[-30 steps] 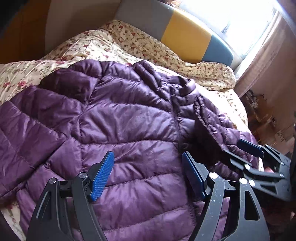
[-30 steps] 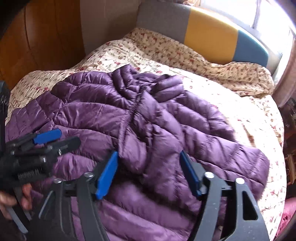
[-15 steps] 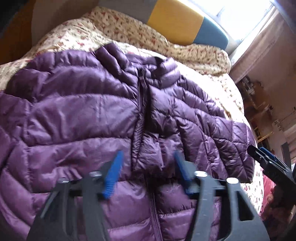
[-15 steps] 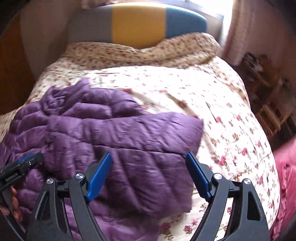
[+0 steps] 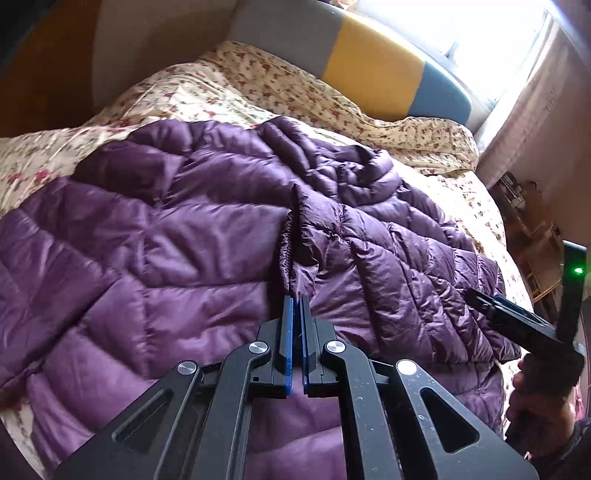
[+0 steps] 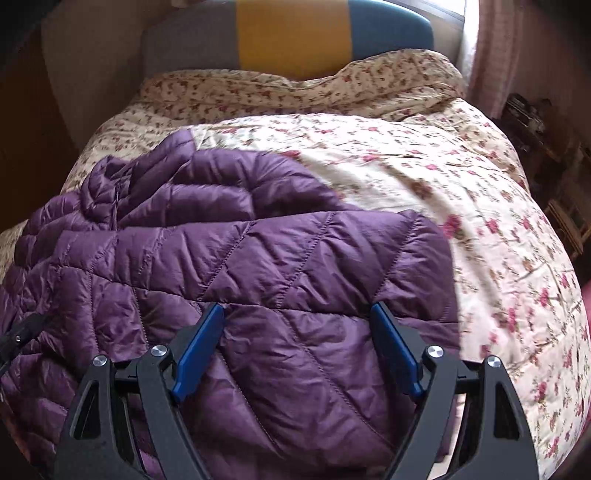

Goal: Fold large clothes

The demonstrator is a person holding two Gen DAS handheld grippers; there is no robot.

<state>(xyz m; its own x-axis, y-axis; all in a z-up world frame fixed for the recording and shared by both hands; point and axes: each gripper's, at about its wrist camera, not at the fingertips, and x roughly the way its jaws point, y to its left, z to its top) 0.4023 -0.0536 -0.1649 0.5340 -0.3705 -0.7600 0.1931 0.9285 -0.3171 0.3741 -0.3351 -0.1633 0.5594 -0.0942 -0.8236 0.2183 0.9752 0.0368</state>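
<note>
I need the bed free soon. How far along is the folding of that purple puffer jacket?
Barely begun. Done: the purple puffer jacket lies spread front-up on the floral bedspread, one sleeve lying across its front. In hand: the left gripper has shut on a pinch of fabric at the zipper edge; the right gripper hangs open over the sleeve. Left: every body fold.

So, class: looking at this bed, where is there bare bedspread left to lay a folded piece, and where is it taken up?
Free: the floral bedspread between the purple jacket and the bed's right edge, up to the bunched cover by the headboard. Also a strip along the far left. Crowded: the near middle and left, under the jacket and both tongs.
</note>
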